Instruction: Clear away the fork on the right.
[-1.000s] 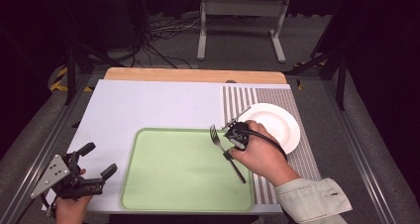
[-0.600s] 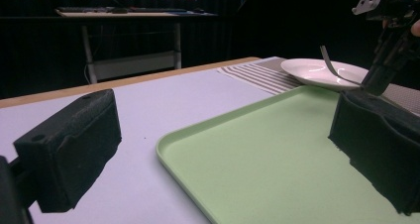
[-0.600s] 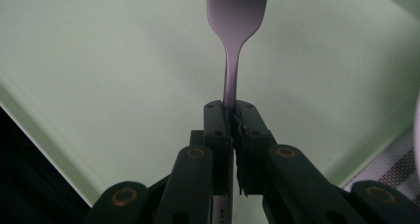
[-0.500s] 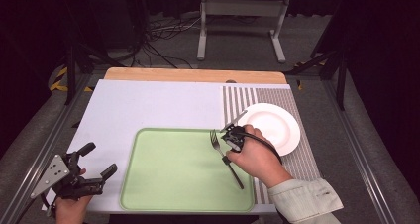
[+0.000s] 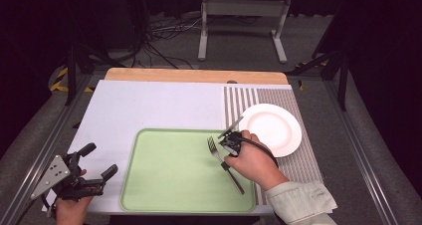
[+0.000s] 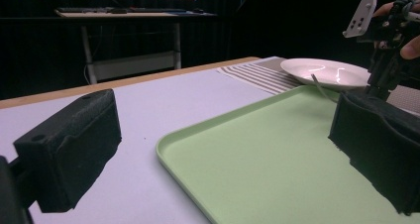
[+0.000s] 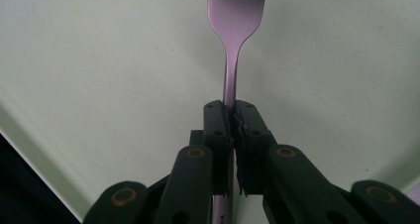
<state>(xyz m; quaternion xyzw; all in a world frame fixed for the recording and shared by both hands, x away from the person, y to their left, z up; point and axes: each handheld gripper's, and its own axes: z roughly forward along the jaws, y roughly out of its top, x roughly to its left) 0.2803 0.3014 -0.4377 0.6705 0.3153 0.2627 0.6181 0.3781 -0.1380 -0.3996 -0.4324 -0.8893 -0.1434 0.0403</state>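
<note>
my right gripper (image 7: 232,116) is clamped on the fork (image 5: 225,164) over the green tray (image 5: 169,185), left gripper (image 5: 94,171) gaping idle, so next i judge i lower it flat and let go.

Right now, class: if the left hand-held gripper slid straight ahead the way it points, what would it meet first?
Probably the green tray. The left hand-held gripper, jaws open, points across the table toward its near rim, with only bare white mat between. Depth is hard to judge.

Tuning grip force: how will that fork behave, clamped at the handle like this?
The fork looks like rigid metal, so it likely won't flex. Its smooth, narrow handle may slip or pivot in the right gripper, clamped well off the tines. Flat shape: unlikely to roll on the green tray.
</note>
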